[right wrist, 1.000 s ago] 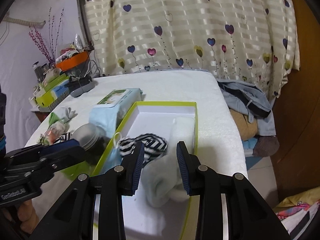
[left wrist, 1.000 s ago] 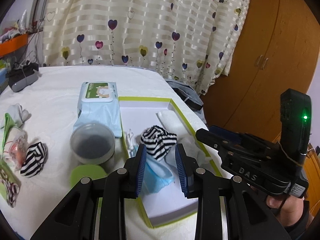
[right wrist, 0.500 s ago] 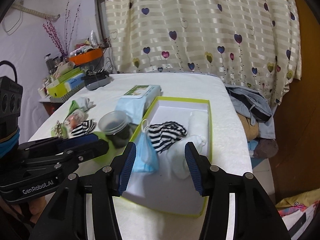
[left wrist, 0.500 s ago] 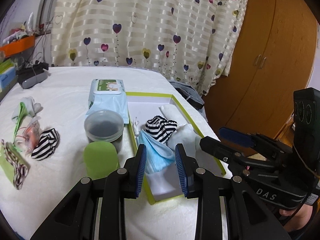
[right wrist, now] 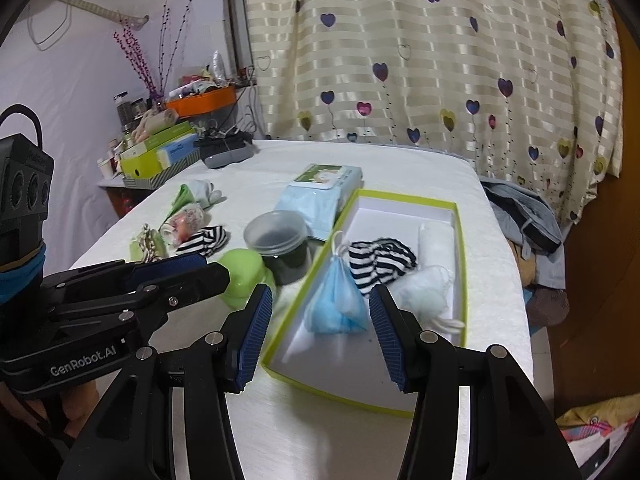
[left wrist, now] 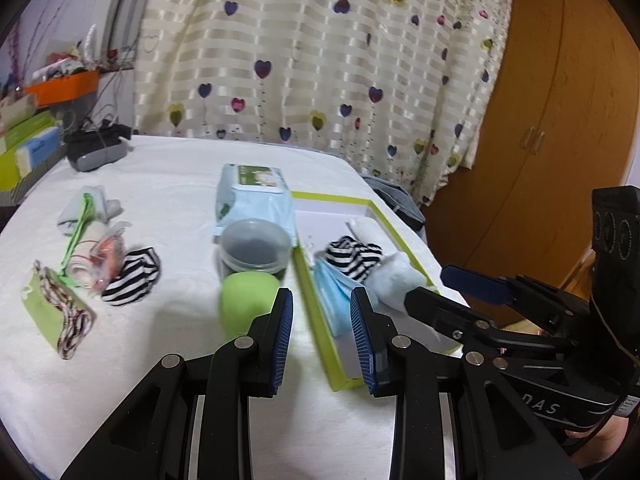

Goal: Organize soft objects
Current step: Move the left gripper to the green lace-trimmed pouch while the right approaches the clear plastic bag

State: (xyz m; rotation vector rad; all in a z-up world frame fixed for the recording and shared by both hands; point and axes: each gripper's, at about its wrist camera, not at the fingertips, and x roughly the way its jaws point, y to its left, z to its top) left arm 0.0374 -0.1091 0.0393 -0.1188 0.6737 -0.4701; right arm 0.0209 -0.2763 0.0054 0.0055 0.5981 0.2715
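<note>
A: Box first. What's in it?
B: Green-edged white box (right wrist: 460, 240) sits on the white tabletop (left wrist: 168, 184). Inside: a blue face mask (right wrist: 336, 304) bunched against the left wall, a black-and-white striped sock (right wrist: 380, 260) behind it, a pale fluffy sock (right wrist: 424, 288) to the right, touching the striped one, and a rolled white cloth (right wrist: 436, 236) along the right wall.
A: Anything soft outside the box?
B: Yes, well to the left: a second striped sock (left wrist: 132, 276), a white-and-green sock (left wrist: 86, 208), a clear pouch with something orange in it (left wrist: 108, 256), and a green card with patterned fabric on it (left wrist: 56, 312). Blurry there, so that last one might be a packaged pair, can't say.
A: Between those and the box?
B: Wet wipes pack (left wrist: 256, 196) touching the box's left wall, clear tub with dark contents (left wrist: 254, 248) in front of it, green lid (left wrist: 248, 300) just in front of the tub.
A: Grippers?
B: Right gripper (right wrist: 322, 336) hangs over the near end of the box, jaws wide after just opening, nothing pinched; the mask shows between them but lies below in the box. Left gripper (left wrist: 322, 336) has its jaws narrower, parted, empty, over the box's near left corner.
A: Background?
B: Heart-print curtain (left wrist: 320, 60), wooden wardrobe (left wrist: 552, 120) at right.
</note>
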